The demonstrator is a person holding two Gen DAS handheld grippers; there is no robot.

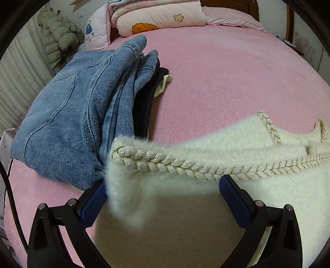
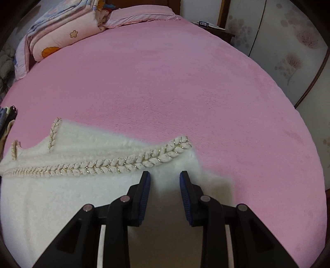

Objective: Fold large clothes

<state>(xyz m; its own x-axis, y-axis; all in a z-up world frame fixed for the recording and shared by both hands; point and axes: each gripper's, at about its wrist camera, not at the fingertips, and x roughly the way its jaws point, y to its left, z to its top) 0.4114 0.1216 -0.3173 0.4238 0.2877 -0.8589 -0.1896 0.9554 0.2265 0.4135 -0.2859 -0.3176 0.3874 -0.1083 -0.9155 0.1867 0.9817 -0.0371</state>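
Note:
A fluffy white sweater (image 1: 185,198) with a braided cream-and-gold trim (image 1: 165,162) lies on the pink bed (image 1: 226,82). My left gripper (image 1: 163,185) is open, its jaws wide apart over the sweater's left corner. In the right wrist view the same sweater (image 2: 61,195) lies flat, its trim (image 2: 123,162) running left to right. My right gripper (image 2: 165,177) is open over the sweater's right corner, with fabric lying between the fingers.
A stack of folded blue jeans (image 1: 72,115) with dark garments under it sits left of the sweater. Folded pink quilts (image 1: 160,18) and a pillow (image 1: 97,31) lie at the bed's head. A puffer jacket (image 1: 59,35) hangs at far left. A nightstand (image 2: 214,28) stands at right.

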